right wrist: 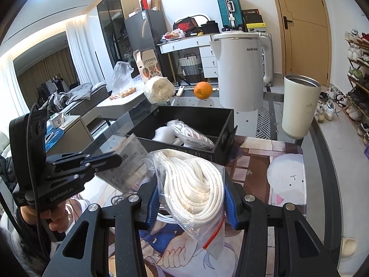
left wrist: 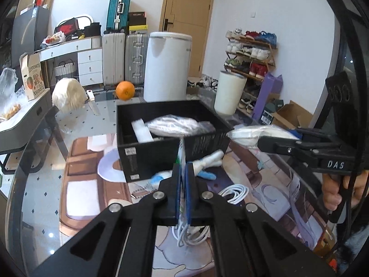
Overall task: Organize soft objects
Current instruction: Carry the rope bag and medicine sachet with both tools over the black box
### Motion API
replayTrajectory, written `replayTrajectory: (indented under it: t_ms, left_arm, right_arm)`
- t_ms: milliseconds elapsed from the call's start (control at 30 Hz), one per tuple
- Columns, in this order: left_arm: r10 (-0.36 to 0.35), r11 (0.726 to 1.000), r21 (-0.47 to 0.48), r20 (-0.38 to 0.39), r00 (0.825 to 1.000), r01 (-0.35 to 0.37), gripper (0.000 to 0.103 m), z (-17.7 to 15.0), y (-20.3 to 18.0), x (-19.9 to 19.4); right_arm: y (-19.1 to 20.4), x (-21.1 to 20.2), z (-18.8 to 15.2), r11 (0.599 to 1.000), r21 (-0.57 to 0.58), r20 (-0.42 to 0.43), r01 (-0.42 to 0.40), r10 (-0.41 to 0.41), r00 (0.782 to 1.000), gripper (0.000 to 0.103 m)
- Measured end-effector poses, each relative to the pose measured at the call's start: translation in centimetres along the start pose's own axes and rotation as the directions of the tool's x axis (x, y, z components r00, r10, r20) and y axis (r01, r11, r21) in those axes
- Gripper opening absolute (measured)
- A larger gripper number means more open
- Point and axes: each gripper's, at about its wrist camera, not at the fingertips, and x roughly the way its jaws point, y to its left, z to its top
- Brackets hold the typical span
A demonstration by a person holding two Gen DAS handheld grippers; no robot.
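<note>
Rope bag (right wrist: pixel 193 194) is clamped between the right gripper (right wrist: pixel 191 198) pads, held in the air just short of the black box (right wrist: pixel 227 138); it's a clear zip bag of coiled white rope, bulging well above the fingers, with the red-strip end hanging loose below. Left gripper (left wrist: pixel 183 182) is closed on a thin flat packet (left wrist: pixel 182 152), edge-on in its own view; from the right wrist view it reads as a clear printed sleeve beside the box's near-left corner. Box already has a similar rope bag (left wrist: pixel 173 125) and a white foam piece (left wrist: pixel 143 131) inside, so free space looks tight. Risks as I see them: grip is on slippery plastic, not on the rope, so the coil could slide inside the bag and drop out of the pinch onto the glass table (left wrist: pixel 76 124). The hanging tail could catch on the box's near wall on the way in and tip the bag outside. Dropping it on the bag already there may leave it perched on the rim. The two grippers sit near each other at the same corner, so both going in at once risks a clash. Box looks light; a push on its wall might shove it toward the white tumbler (right wrist: pixel 299 106) or the kettle (right wrist: pixel 239 71) just behind. Loose white cable (left wrist: pixel 233 192) under the left gripper could snag too.
</note>
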Motion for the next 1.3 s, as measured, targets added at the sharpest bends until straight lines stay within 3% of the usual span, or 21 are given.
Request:
replayTrajectory:
  t_ms: [467, 867, 1300]
  left_arm:
    - [-0.048, 0.999, -0.006, -0.001, 0.999, 0.048, 0.0, 0.1, 0.4, 0.2]
    - [-0.003, 1.0, -0.003, -0.086, 0.996, 0.003, 0.008, -0.7, 0.3, 3.5]
    - [-0.07, 0.997, -0.012, -0.002, 0.998, 0.07, 0.003, 0.6, 0.6, 0.9]
  right_arm:
    - [0.4, -0.9, 0.8, 1.0, -0.017, 0.027, 0.008, -0.007, 1.0, 0.047]
    - [-0.2, -0.3, 0.6, 1.0, -0.001, 0.012, 0.007, -0.007, 1.0, 0.047]
    - [0.7, -0.1, 2.1, 1.0, -0.028, 0.044, -0.005, 0.006, 0.999, 0.047]
